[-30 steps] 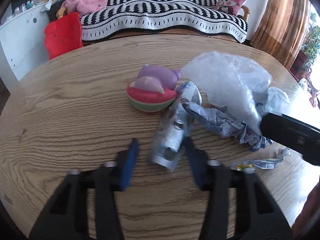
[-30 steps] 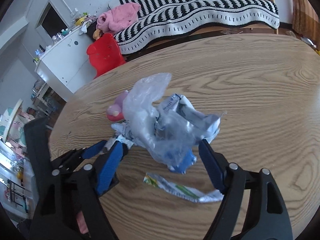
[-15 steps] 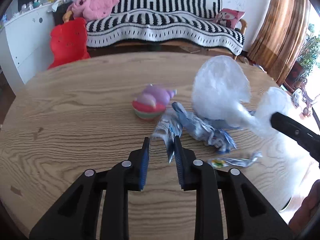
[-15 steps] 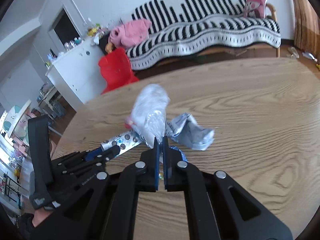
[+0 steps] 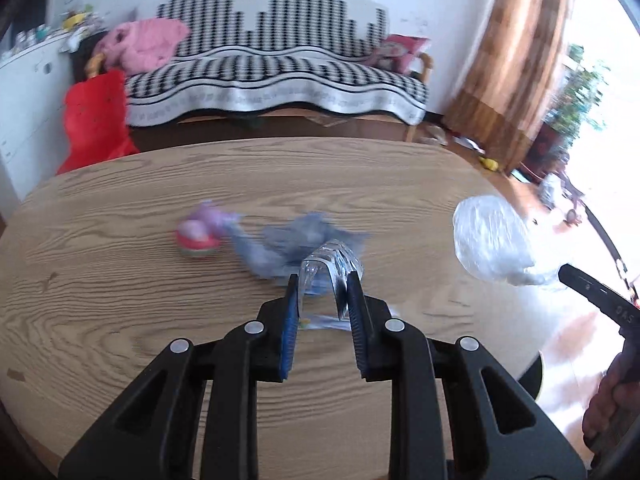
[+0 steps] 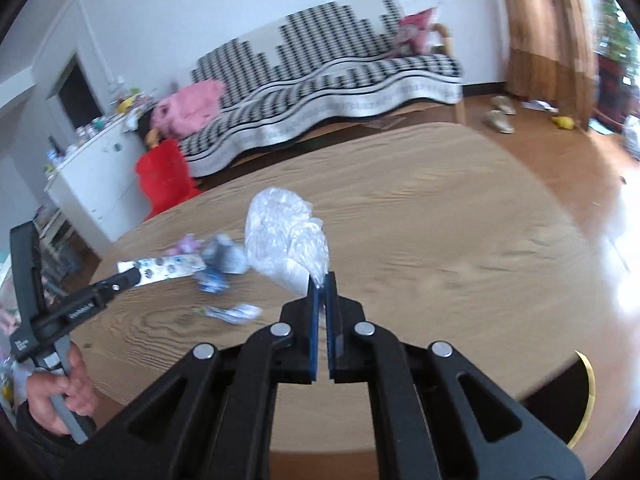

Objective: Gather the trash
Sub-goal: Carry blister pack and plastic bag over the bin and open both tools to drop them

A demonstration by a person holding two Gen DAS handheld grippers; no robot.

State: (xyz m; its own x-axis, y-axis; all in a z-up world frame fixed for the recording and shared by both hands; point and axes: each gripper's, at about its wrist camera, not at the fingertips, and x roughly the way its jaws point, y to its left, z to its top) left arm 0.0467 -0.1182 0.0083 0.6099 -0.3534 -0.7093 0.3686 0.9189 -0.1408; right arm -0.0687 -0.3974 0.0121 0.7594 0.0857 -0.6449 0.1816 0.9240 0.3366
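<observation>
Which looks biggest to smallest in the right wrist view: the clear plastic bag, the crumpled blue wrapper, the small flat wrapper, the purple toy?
1. clear plastic bag, though it is nearest the camera.
2. crumpled blue wrapper.
3. small flat wrapper and purple toy: too blurred and partly hidden to separate.

I'm seeing the toy (image 5: 199, 236) lying on the table (image 5: 120, 300) ahead-left of my left tongs (image 5: 322, 292), crumpled paper (image 5: 288, 246) just beyond them, sofa (image 5: 276, 76) sitting behind.
</observation>
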